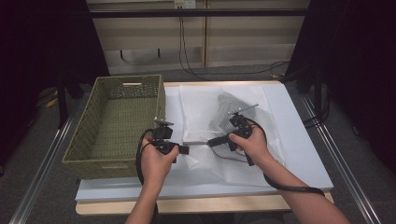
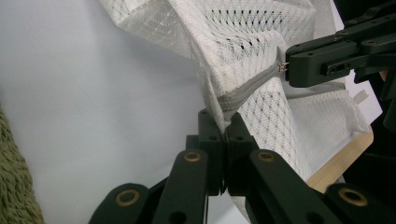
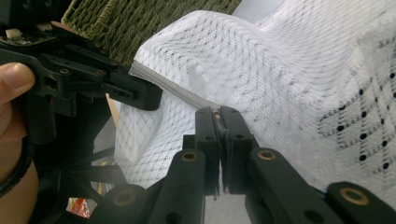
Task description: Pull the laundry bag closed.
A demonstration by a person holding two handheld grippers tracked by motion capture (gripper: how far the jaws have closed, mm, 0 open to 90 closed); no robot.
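A white mesh laundry bag lies crumpled on the white table top. Its grey zipper runs between the two grippers. My left gripper is shut on the bag's edge at the zipper's end; the left gripper view has the jaws pinching the mesh. My right gripper faces it from the right, shut on the small metal zipper pull. The right gripper view has my right gripper closed tight on that pull, with the left gripper just beyond on the mesh.
A green woven basket stands empty at the table's left, close to my left hand. A folded white cloth lies under the bag. The wooden table edge runs along the front. Cables trail from both grippers.
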